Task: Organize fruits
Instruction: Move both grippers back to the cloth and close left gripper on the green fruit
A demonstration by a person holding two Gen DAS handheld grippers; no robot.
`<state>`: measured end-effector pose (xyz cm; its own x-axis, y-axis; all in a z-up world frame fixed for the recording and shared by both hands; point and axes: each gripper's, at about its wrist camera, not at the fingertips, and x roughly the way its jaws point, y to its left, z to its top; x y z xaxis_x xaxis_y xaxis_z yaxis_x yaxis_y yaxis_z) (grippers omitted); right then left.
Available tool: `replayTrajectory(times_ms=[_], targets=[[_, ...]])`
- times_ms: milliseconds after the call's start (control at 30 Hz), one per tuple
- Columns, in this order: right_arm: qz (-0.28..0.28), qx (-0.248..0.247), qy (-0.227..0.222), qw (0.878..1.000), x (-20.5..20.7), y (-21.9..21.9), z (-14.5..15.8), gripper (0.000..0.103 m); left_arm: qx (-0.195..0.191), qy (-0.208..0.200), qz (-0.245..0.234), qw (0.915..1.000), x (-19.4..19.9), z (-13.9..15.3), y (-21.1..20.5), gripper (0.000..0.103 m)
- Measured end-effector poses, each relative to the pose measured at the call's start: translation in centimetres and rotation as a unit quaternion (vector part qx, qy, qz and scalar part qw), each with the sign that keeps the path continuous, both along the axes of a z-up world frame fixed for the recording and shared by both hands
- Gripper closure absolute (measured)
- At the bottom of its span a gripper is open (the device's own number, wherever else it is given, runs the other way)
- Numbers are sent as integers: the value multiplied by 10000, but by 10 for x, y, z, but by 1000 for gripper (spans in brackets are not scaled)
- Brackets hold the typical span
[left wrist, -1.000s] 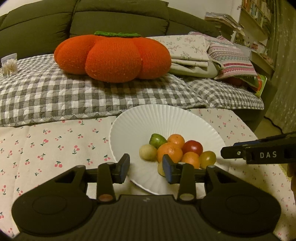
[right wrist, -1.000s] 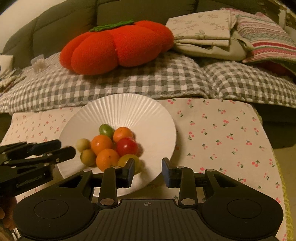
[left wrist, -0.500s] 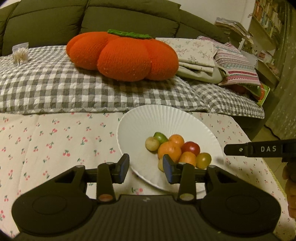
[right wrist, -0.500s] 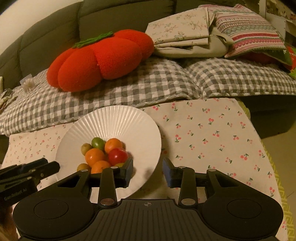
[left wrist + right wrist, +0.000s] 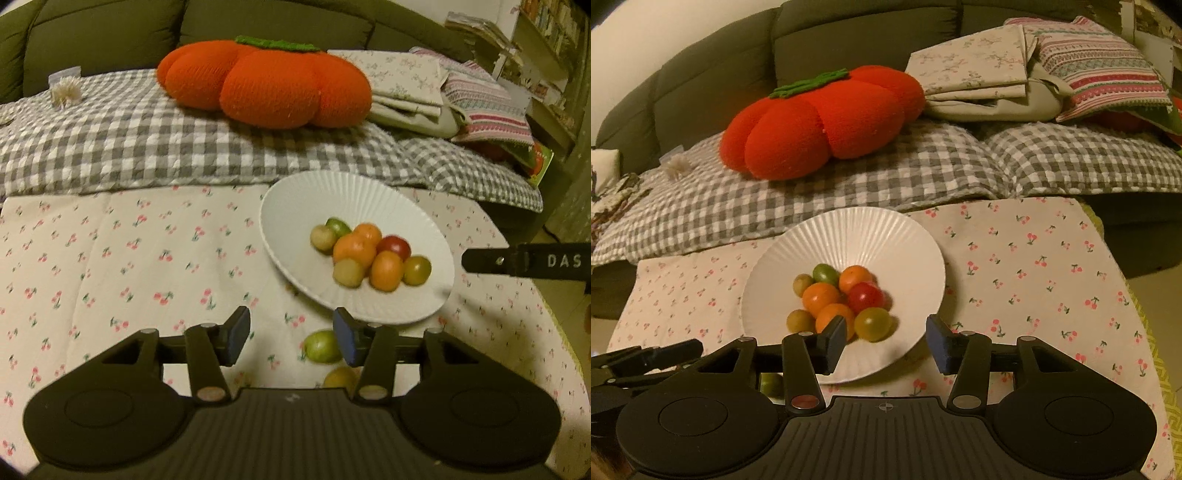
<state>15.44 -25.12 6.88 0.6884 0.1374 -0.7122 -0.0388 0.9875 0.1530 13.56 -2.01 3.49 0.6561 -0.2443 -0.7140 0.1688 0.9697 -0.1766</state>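
Observation:
A white ribbed plate on the cherry-print cloth holds several small fruits: orange ones, a red one, green and yellowish ones. Two more fruits lie on the cloth in front of the plate: a green one and a yellowish one, both close to my left gripper's right finger. My left gripper is open and empty, low over the cloth. My right gripper is open and empty, above the plate's near rim. The green fruit also shows in the right wrist view.
A sofa behind the table carries a grey checked blanket, an orange pumpkin cushion and folded linens. The right gripper's tip shows at the right in the left wrist view. The table edge drops off at the right.
Both grippers have pulled back from the plate, the left one also leftward. Two fruits on the cloth in front of the plate have come into the left wrist view.

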Motion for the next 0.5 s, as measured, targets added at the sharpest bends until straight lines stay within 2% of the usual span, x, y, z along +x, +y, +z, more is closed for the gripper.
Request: replayTrajectory(times_ms=[300, 500], targets=[[262, -32, 55, 9996, -16, 8, -1, 50, 24, 140, -20, 9999, -11, 1, 0, 45], [509, -126, 150, 9985, -28, 16, -1, 30, -122, 213, 23, 9997, -13, -2, 1, 42]])
